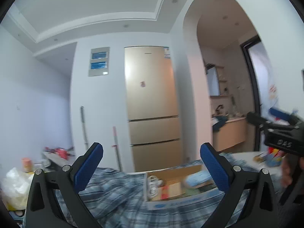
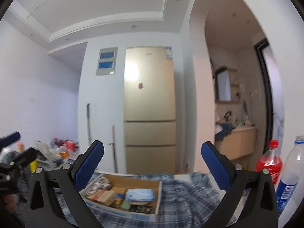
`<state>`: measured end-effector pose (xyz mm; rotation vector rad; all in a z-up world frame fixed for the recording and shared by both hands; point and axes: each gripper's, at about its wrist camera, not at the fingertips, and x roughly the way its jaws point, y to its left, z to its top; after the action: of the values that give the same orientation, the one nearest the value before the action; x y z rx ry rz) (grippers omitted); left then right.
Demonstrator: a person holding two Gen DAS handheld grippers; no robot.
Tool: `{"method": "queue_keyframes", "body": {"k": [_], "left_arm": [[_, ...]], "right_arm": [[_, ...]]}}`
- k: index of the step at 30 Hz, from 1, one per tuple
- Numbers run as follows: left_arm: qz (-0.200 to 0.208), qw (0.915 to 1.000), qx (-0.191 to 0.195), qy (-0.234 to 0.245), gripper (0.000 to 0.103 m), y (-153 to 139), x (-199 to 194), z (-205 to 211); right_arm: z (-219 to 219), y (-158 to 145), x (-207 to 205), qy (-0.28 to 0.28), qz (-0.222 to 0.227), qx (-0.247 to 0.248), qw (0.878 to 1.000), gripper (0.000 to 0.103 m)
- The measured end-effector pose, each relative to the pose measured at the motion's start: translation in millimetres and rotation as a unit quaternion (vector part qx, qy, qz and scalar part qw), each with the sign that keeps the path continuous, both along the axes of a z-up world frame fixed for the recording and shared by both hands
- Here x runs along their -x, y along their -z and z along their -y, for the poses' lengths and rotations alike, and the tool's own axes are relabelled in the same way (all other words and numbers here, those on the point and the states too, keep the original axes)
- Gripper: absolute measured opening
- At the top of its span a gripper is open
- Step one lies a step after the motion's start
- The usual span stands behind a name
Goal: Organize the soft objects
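We hold the left hand-held gripper [image 1: 151, 168] and the right hand-held gripper [image 2: 152, 168] raised above the table, both with their blue-padded jaws spread wide and nothing between them. Below them lies the plaid cloth [image 1: 117, 191], blue and white, rumpled in folds across the near part of the table [image 1: 245, 156]; from the right wrist it spreads out to the right of the box as well. On the cloth sits an open cardboard box [image 2: 131, 180], and inside it we see a coiled white cable [image 2: 98, 185] at its left end, small cartons, and a light-blue pack of wipes [image 2: 140, 193] toward its right. To the right stand a red soda bottle [image 2: 269, 163] and a clear bottle with a blue label [image 2: 290, 180], close together at the table's right edge. To the left, a white plastic bag [image 1: 14, 188] slumps at the near edge, with blurred clutter farther back. Beyond the table rises a gold refrigerator [image 1: 150, 98], with two long handles [image 1: 84, 127] leaning on the wall to its left. An arched doorway [image 2: 237, 87] opens at the far right onto a counter with a dark garment heaped on it.
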<state>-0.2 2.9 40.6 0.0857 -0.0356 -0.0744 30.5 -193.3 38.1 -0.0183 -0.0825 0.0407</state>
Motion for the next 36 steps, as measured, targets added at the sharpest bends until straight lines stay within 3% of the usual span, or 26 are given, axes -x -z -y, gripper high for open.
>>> {"method": "queue_keyframes", "body": {"k": [8,21,36], "left_arm": [[-0.032,0.9994,-0.01,-0.007,0.103,38,-20,3],[-0.04,0.9988,-0.021,-0.018,0.103,44,-25,6],[-0.037,0.9989,-0.02,-0.021,0.103,48,-26,4]], "right_arm": [[2,32,-9,-0.009,-0.026,-0.003,1.0,0.102],[8,39,-22,-0.016,-0.063,-0.013,0.998,0.102],[7,38,-22,-0.017,-0.059,-0.007,0.998,0.103]]}}
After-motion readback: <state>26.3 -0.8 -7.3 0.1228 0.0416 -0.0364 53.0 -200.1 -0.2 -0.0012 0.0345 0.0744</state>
